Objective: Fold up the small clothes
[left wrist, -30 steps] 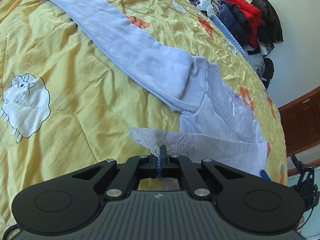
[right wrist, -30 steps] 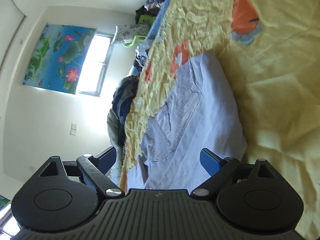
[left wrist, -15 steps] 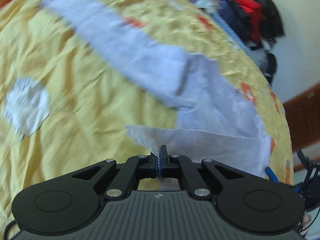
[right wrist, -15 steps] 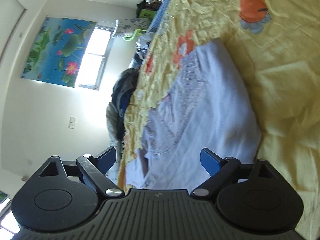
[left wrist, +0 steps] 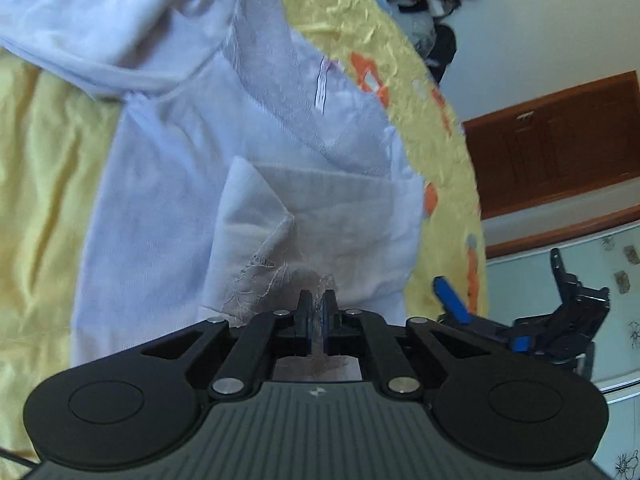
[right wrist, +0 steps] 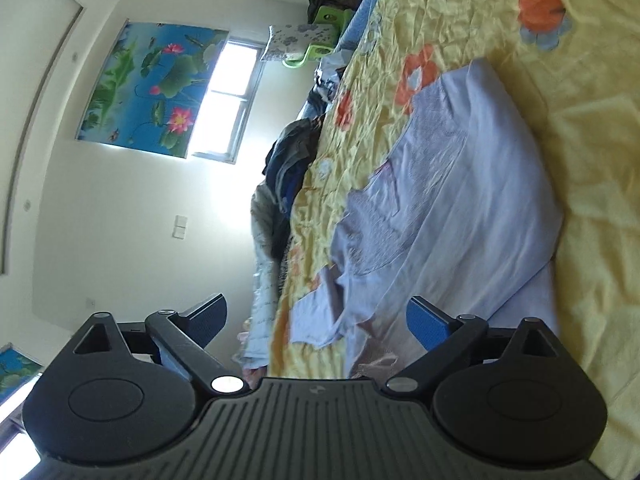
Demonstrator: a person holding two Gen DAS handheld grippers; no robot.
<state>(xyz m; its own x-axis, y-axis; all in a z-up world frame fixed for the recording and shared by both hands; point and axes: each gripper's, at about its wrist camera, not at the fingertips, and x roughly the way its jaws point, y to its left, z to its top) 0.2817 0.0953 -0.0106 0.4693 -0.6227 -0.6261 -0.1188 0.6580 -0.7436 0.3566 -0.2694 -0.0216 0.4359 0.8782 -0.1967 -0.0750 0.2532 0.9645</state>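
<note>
A pale lilac long-sleeved top (left wrist: pixel 168 152) lies on the yellow bedspread (left wrist: pixel 44 160). My left gripper (left wrist: pixel 317 304) is shut on its lace cuff (left wrist: pixel 264 276) and holds that sleeve folded over the body of the top. The other sleeve (left wrist: pixel 88 20) runs off to the upper left. My right gripper (right wrist: pixel 316 320) is open and empty, held just above the top (right wrist: pixel 460 208) near its edge. It also shows at the right of the left wrist view (left wrist: pixel 520 320).
The yellow bedspread (right wrist: pixel 592 160) has orange flower patches. Piles of dark and red clothes (left wrist: pixel 432 8) lie past the bed's far edge. A brown wooden door (left wrist: pixel 560 148) and a window (right wrist: pixel 228 100) are on the walls.
My left gripper has carried the lace cuff across onto the body of the top, folding the sleeve over. My right gripper has stayed open and shifted slightly closer to the top.
</note>
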